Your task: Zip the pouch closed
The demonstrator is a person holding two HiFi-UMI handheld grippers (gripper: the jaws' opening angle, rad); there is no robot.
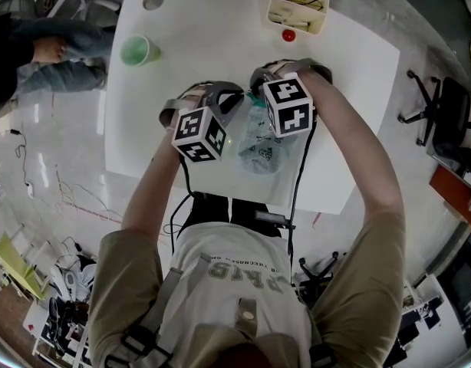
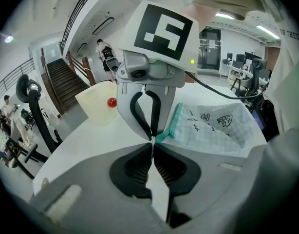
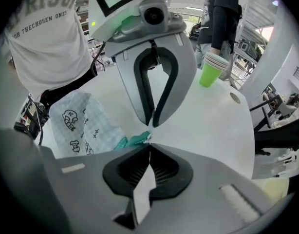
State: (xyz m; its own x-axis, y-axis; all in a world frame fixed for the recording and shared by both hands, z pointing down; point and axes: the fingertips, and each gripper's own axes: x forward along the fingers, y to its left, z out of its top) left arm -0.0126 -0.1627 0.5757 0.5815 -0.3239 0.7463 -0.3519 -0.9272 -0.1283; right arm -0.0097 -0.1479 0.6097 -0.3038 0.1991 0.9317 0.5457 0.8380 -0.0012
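Observation:
The pouch [image 1: 260,146] is pale checked fabric with small cartoon prints and a teal zip edge [image 2: 170,126]. It lies on the white table [image 1: 350,75] near the front edge, between my two hands. In the left gripper view, my left gripper [image 2: 152,143] is shut on the teal end of the pouch. The right gripper [image 3: 149,143] faces it tip to tip and is shut on the same teal end [image 3: 132,141]. From the head view the marker cubes [image 1: 199,134] [image 1: 288,107] hide both pairs of jaws. Whether a zip pull is pinched I cannot tell.
A green cup [image 1: 138,50] stands at the table's back left. A cream tray [image 1: 297,8] stands at the back, with a red ball [image 1: 288,34] beside it. A person [image 1: 36,48] sits off the left side. Office chairs [image 1: 443,117] stand to the right.

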